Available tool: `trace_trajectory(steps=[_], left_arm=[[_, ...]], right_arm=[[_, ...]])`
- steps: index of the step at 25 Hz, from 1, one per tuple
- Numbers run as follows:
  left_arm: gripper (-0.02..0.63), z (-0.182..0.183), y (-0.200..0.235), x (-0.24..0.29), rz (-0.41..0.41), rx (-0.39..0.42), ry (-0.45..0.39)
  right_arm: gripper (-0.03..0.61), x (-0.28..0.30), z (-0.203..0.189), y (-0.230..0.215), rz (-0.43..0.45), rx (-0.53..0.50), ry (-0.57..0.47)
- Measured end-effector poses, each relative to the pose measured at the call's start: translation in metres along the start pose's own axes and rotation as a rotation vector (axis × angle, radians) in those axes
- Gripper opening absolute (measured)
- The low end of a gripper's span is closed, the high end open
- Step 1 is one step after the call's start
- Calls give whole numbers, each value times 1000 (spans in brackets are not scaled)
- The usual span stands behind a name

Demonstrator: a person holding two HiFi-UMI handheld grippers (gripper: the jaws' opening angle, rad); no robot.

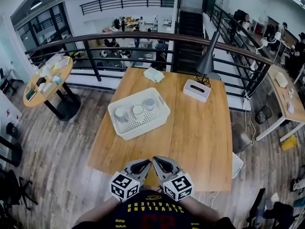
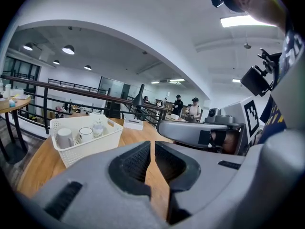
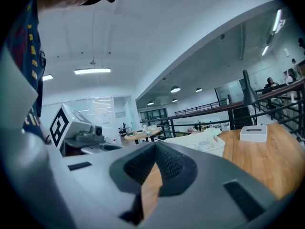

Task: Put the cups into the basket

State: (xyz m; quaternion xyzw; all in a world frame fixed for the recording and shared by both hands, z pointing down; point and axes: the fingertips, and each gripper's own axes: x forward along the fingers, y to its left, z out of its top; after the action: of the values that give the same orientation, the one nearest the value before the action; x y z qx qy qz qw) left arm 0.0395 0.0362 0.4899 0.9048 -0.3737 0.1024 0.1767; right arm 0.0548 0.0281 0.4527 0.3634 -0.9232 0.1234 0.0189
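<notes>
A white perforated basket (image 1: pixel 159 114) stands on the wooden table (image 1: pixel 200 137), left of middle. Inside it are three cups: a grey one (image 1: pixel 121 114), a white one (image 1: pixel 137 110) and a pale one (image 1: pixel 149 104). The left gripper view shows the same basket (image 2: pixel 95 144) and cups (image 2: pixel 64 137) ahead on the left. My left gripper (image 1: pixel 146 162) and right gripper (image 1: pixel 157 160) hover side by side over the table's near edge, well short of the basket. Both are shut with nothing between the jaws (image 2: pixel 152 144) (image 3: pixel 155 147). The basket (image 3: pixel 190 141) lies far ahead in the right gripper view.
A white tissue box (image 1: pixel 197 90) sits at the table's back right beside a dark desk lamp (image 1: pixel 207 61). A crumpled cloth (image 1: pixel 153 74) lies at the far edge. A dark railing (image 1: pixel 95 61) runs behind the table, and a round table (image 1: pixel 47 80) stands at the left.
</notes>
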Motion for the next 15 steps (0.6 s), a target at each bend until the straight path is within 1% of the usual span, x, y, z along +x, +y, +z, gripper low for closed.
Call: trace_trajectory(steps=[6, 15], left_arm=[[25, -4, -2, 5, -6, 5, 28], [25, -2, -2, 17, -20, -10, 20]], right_arm=[[14, -1, -7, -6, -2, 29, 12], [14, -7, -7, -20, -28, 22, 16]])
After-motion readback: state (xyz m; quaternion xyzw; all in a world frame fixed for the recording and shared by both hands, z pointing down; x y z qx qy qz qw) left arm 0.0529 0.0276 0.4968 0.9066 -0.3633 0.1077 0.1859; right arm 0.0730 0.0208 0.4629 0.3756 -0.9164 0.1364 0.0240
